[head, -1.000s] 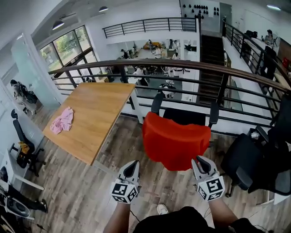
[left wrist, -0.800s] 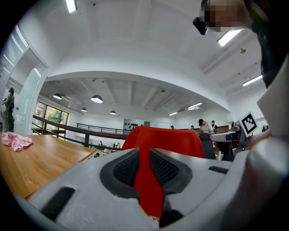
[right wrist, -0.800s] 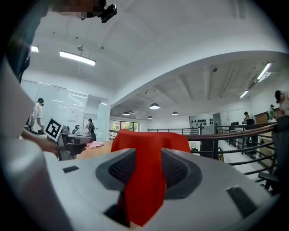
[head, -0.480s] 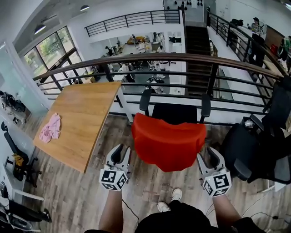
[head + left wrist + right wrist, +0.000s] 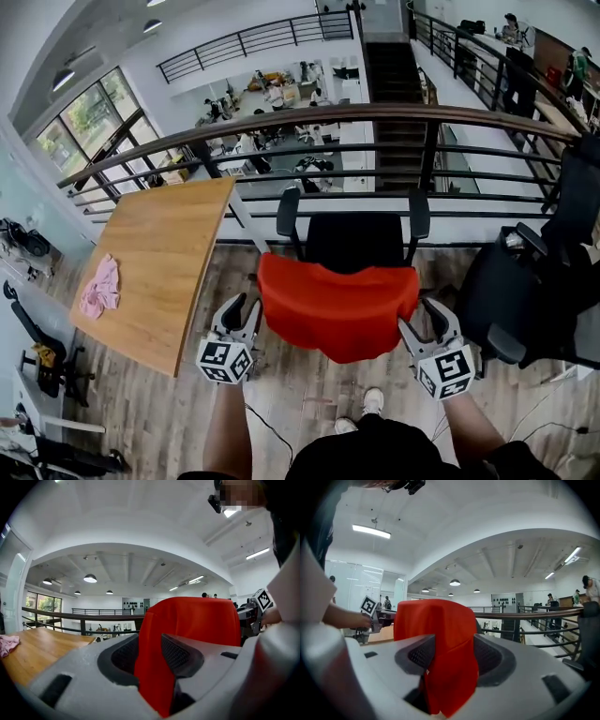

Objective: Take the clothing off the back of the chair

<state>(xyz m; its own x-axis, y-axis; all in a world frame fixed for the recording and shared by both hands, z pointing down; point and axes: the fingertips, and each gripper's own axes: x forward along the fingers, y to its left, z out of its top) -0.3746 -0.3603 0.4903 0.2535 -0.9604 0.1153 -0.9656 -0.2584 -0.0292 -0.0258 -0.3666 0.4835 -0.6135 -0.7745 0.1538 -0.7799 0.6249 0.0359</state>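
Note:
A red garment (image 5: 337, 305) hangs over the back of a black office chair (image 5: 356, 239) right in front of me. My left gripper (image 5: 242, 307) is at the garment's left edge and my right gripper (image 5: 425, 321) at its right edge. In the left gripper view the red cloth (image 5: 197, 620) hangs between the jaws of the left gripper (image 5: 147, 651), which are opening. The right gripper view shows the cloth's (image 5: 431, 620) other corner between the opening jaws of the right gripper (image 5: 452, 656). Neither pair of pads visibly clamps the cloth.
A wooden table (image 5: 159, 253) stands to the left with a pink cloth (image 5: 98, 286) on it. A dark railing (image 5: 375, 117) runs behind the chair, above a lower floor. Another black chair (image 5: 525, 291) stands close on the right. The person's shoes (image 5: 373, 401) are below.
Both grippers moved forward from behind the chair to flank the red garment. Their jaws went from shut to open, with the cloth's edges now between them.

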